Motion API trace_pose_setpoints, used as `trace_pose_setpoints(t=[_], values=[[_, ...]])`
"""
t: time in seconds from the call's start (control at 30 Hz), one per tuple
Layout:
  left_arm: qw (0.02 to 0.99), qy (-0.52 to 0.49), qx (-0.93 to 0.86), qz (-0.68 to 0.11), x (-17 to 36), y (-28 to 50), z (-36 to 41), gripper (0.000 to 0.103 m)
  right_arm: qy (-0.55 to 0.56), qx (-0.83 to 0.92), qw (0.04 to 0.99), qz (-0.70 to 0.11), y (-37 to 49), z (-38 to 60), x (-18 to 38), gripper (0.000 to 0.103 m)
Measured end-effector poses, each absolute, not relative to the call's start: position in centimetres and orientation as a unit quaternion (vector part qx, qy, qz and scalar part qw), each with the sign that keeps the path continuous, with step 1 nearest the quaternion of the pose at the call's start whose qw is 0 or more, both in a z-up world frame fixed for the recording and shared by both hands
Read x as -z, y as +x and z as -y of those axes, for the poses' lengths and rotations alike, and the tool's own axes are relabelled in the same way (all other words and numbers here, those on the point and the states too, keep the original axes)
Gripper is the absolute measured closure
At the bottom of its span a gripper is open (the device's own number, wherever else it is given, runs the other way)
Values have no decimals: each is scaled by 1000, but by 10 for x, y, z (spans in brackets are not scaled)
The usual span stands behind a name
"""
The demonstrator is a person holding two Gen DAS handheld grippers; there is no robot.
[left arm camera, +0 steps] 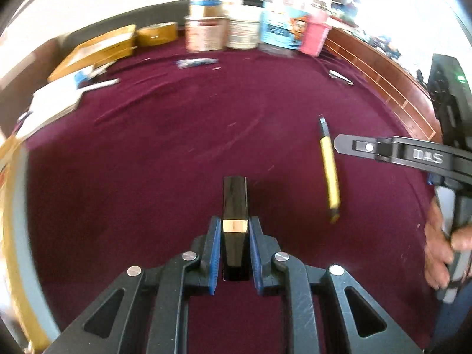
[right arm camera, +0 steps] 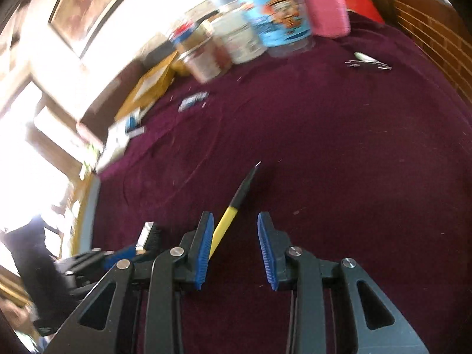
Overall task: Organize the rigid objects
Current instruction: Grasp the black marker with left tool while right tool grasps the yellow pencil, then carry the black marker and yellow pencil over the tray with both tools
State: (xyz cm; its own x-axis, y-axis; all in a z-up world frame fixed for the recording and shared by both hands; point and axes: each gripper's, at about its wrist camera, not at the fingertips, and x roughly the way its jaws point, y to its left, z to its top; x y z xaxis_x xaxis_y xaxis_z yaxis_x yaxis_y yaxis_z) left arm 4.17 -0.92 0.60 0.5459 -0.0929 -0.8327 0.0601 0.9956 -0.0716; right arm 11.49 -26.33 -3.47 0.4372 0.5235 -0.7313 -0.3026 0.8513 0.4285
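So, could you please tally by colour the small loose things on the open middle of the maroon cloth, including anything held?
Black-and-gold case: 1
Yellow-and-black cutter: 1
Silver clipper: 1
Blue-and-white packet: 1
Total: 4

The jars and tubs (left arm camera: 250,26) at the far edge of the maroon cloth (left arm camera: 177,147) are smeared by motion in both views, so their labels cannot be read. A small blue-and-white packet (left arm camera: 196,62) on the cloth is too blurred to identify. The lower end of the black block (left arm camera: 235,227) is hidden behind the left gripper (left arm camera: 235,230). In the right wrist view, the rear end of the yellow pen (right arm camera: 225,221) disappears behind the left pad of the right gripper (right arm camera: 236,230). The person's hand (left arm camera: 442,250) is cut off by the picture's edge. The windows are blown out to white.
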Motion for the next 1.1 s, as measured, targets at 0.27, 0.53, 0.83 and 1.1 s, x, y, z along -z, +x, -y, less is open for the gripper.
trace_pose_setpoints(t=[0.27, 0.53, 0.83, 1.1], values=[[891, -2, 33, -453, -2, 30, 7, 86, -79, -180, 881, -431, 91, 201, 39, 78], [890, -41, 40, -453, -5, 24, -3, 86, -12, -223, 873, -434, 89, 222, 38, 95], [897, -54, 38, -437, -20, 18, -7, 86, 32, -278, 869, -407, 82, 222, 22, 95], [920, -80, 26, -383, -65, -12, -37, 86, 50, -300, 860, -411, 81, 221, 23, 95]])
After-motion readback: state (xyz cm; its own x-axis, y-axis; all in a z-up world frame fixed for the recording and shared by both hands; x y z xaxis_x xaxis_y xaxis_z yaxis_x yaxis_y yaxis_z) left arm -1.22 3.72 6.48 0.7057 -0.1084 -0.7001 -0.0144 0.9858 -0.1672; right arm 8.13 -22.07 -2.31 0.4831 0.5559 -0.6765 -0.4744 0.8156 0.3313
